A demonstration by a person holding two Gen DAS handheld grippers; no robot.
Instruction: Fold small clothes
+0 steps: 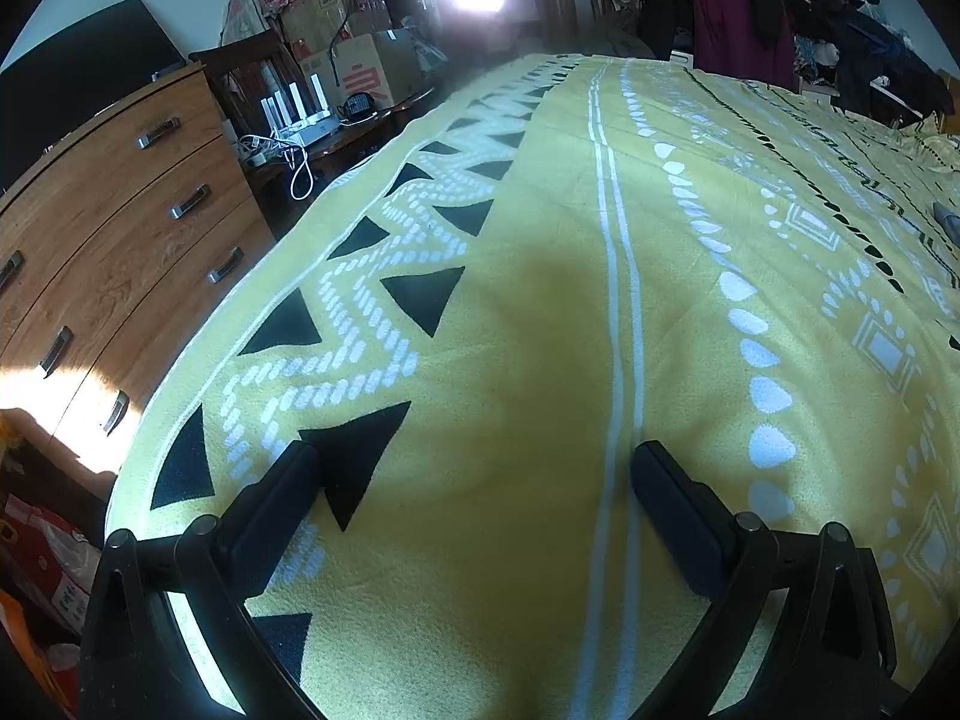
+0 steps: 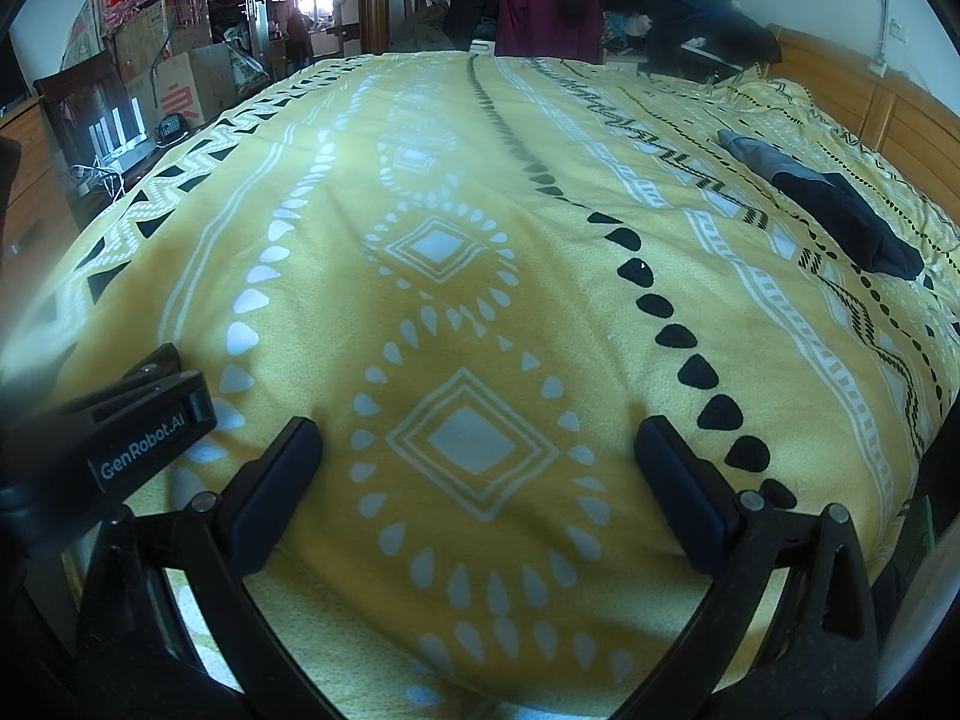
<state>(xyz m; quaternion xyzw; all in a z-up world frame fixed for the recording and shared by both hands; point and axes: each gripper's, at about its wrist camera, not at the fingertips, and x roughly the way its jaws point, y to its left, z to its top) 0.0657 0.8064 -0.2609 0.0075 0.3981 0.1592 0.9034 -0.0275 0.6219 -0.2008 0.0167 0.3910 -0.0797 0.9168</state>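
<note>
Both grippers' fingers (image 1: 678,516) wide apart, empty

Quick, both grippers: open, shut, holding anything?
Left gripper: open, holding nothing, over the yellow blanket.
Right gripper: open, holding nothing; the dark garment lies far off on the bed.

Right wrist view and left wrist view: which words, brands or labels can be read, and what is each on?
"GenRobot.AI": white lettering on the left tongs, seen in the right wrist view.
Red mark on the cardboard box: a logo, not readable as text.
Print on the other stacked boxes: too small and blurred to read.
</note>
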